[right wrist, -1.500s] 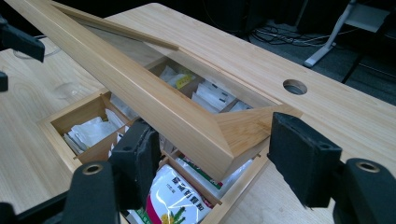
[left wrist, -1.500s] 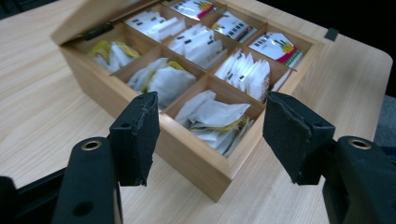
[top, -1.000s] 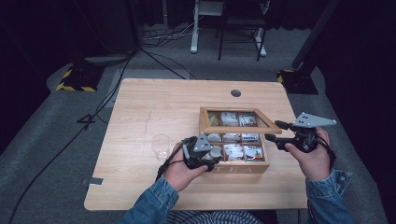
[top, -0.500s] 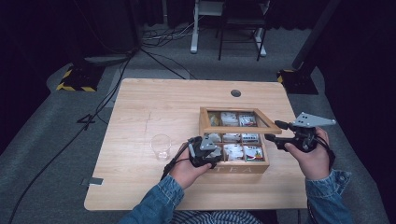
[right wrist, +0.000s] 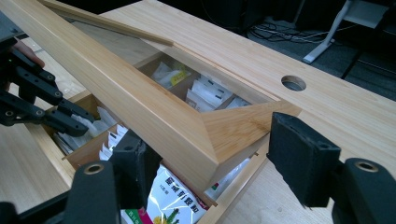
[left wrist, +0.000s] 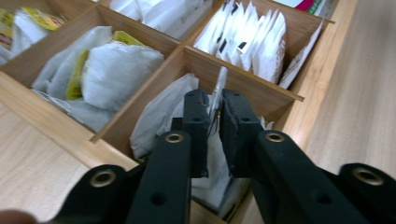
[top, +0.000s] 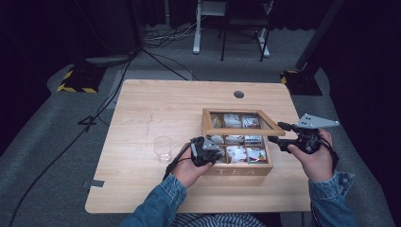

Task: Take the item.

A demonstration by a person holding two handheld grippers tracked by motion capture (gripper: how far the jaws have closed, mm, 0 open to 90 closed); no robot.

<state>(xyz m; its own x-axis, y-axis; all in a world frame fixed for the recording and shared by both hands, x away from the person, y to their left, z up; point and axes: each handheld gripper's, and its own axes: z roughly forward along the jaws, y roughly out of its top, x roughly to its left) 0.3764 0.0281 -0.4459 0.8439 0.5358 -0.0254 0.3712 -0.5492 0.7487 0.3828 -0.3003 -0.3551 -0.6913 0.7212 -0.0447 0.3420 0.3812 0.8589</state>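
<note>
Left tool (left wrist: pixel 214 116): just closed on a tea bag (left wrist: pixel 218 88), standing upright in the box's (top: pixel 236 170) near-left compartment. We lift straight up. Right tool (right wrist: pixel 212 163): jaws astride the raised lid's (right wrist: pixel 140 107) corner, propping it.

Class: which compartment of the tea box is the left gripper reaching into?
The near-left corner compartment; the left hand-held gripper pinches a white tea bag there, unlike the others.

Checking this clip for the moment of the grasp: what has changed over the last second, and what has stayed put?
The left gripper has dipped into the tea box, and its jaws have just been closing, now pinching a white tea bag in a front compartment. The right gripper kept still, propping the wooden lid up. The glass stayed in place.
</note>
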